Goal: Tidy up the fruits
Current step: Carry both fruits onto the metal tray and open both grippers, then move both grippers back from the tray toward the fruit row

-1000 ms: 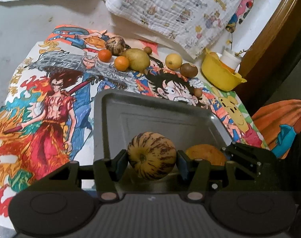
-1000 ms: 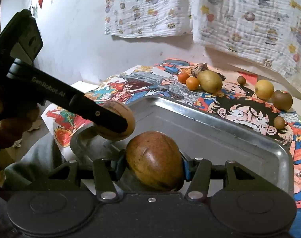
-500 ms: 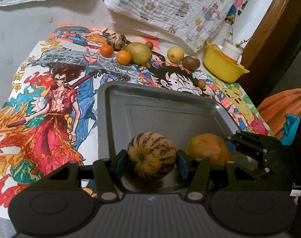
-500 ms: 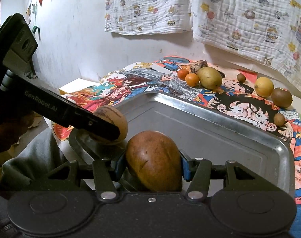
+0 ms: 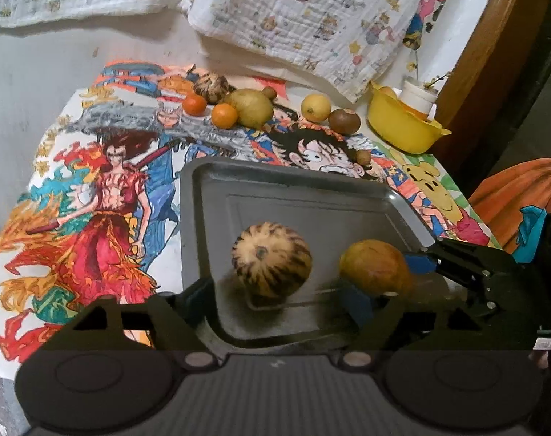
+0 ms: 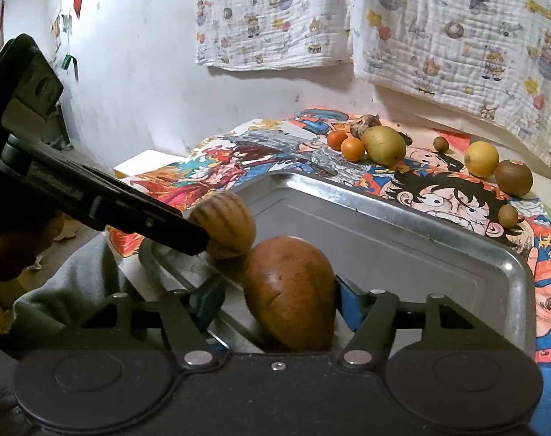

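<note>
- Looking along the left gripper (image 5: 275, 299): its jaws are opening, wide apart, with the striped melon (image 5: 272, 259) between them and clear of both pads, resting on the near floor of the metal tray (image 5: 286, 181).
- To the melon's right lies the brown-orange fruit (image 5: 375, 267), the right gripper (image 5: 391, 283) around it.
- Far behind the tray, on the cartoon cloth (image 5: 104, 189), sit two small oranges (image 5: 224, 115), a yellow-green fruit (image 5: 253, 108), a lemon (image 5: 315, 108) and a yellow bowl (image 5: 402, 127) at far right.
- Looking along the right gripper (image 6: 279, 299): its jaws are opening; the brown-orange fruit (image 6: 290, 292) stands between them in the tray (image 6: 402, 214), its right side at the blue pad, a gap on the left.
- Left of it, the left gripper (image 6: 202, 239) flanks the striped melon (image 6: 226, 223).
</note>
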{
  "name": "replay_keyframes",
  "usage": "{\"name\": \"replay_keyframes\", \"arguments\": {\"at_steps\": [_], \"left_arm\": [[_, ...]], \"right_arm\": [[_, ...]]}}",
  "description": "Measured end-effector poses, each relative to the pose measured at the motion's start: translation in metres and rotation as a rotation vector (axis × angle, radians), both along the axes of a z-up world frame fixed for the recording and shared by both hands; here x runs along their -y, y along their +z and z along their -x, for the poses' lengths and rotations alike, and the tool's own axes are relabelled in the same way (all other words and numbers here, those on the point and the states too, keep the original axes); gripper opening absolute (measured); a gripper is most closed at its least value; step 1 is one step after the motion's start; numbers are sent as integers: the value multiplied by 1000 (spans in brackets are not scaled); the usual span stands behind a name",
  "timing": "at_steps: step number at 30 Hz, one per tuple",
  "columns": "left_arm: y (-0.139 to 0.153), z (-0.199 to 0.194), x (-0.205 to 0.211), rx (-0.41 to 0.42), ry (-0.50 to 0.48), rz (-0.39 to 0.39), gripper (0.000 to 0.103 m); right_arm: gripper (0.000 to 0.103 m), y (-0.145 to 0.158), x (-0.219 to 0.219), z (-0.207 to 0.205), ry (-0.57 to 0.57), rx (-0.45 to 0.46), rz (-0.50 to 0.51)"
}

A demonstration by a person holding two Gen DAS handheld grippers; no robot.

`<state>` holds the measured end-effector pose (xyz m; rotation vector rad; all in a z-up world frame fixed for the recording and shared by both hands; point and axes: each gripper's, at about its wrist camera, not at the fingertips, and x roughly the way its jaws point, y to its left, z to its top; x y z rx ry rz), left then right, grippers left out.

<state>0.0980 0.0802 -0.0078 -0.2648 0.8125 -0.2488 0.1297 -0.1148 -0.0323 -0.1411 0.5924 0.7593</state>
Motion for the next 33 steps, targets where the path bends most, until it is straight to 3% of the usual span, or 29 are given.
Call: {"name": "replay_keyframes", "arguments": {"at_steps": [4, 9, 17, 25, 33], "left_arm": [[6, 13, 4, 35, 11, -74, 97], [9, 30, 6, 63, 1, -144, 102], [6, 49, 13, 65, -44, -268, 103], [9, 48, -1, 41, -41, -295, 103], [21, 31, -21, 47, -9, -285, 103]], "right_arm": [[84, 4, 7, 9, -2, 17, -5], [98, 10, 13, 23, -2, 50, 25], [102, 19, 26, 40, -33, 71, 105], [102, 24, 47, 37, -120, 84, 207], [102, 38, 68, 10, -234, 83, 194]]}}
